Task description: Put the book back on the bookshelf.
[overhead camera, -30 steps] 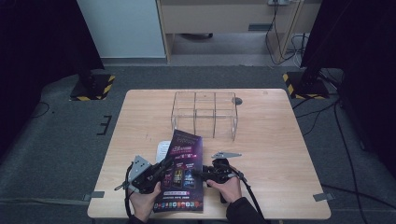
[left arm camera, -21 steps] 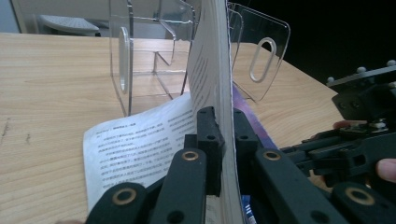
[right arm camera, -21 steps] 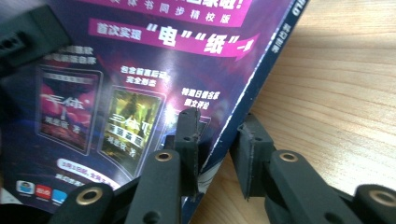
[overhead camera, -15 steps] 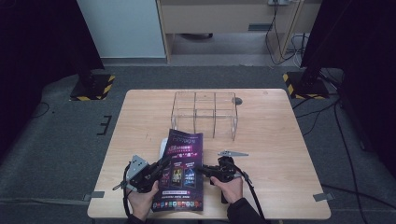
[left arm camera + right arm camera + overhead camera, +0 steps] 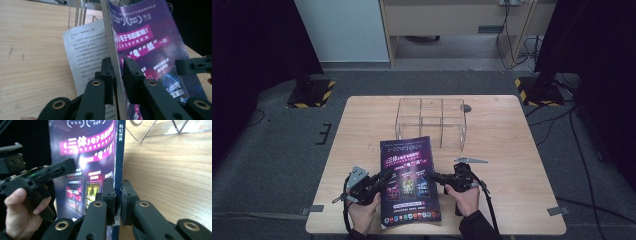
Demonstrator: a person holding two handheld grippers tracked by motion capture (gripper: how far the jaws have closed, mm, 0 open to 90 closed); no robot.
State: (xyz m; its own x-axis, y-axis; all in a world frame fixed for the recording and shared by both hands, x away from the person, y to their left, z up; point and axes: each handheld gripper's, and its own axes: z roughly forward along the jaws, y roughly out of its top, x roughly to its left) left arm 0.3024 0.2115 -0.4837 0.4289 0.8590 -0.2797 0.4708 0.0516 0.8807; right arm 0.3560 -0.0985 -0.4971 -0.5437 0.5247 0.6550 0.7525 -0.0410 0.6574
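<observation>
Nearest the person, the left gripper (image 5: pixel 379 181) and right gripper (image 5: pixel 441 177) are each clamped on a side edge of the purple magazine (image 5: pixel 408 175), the left's jaws just easing, the right's just closing, lifting it off the table (image 5: pixel 512 165) above a printed sheet (image 5: pixel 85 52). The step in hand appears to be the lift. Next likely calls for carrying it forward to the clear divider box (image 5: pixel 432 120), with open tabletop between.

High view looks down; both close tongs cameras share the magazine (image 5: pixel 408 181).

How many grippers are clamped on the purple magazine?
2. The left gripper clamps the magazine at its left edge; the right gripper clamps its spine on the right.
</observation>
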